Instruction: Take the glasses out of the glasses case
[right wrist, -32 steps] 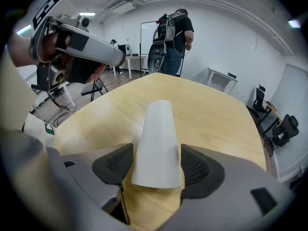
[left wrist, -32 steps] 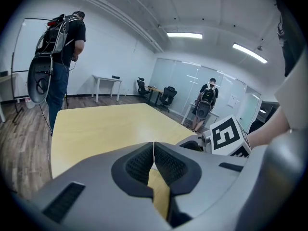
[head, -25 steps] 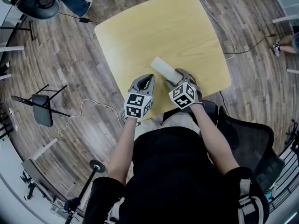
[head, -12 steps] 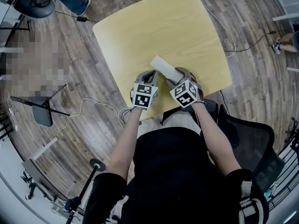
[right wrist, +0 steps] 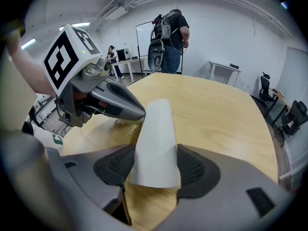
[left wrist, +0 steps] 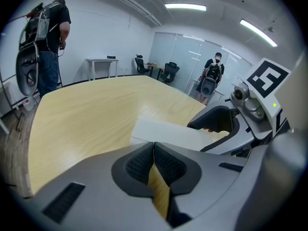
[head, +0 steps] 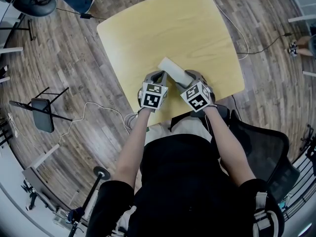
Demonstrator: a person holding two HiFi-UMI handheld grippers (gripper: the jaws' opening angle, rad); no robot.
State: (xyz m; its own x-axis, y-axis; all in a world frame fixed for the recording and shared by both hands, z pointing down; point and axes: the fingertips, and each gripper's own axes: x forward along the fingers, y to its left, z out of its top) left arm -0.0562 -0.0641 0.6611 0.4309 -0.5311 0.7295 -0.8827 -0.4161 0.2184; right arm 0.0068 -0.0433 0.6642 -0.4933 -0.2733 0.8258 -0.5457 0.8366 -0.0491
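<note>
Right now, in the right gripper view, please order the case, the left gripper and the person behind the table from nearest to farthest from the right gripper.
1. The case, between the jaws of the right gripper.
2. The left gripper, just left, its tip beside the case.
3. The person, far back, beyond the table.

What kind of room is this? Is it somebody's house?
Probably an office or workroom, not a house. There are black office chairs by a glass wall, a plain white desk and long strip lights on the ceiling.
</note>
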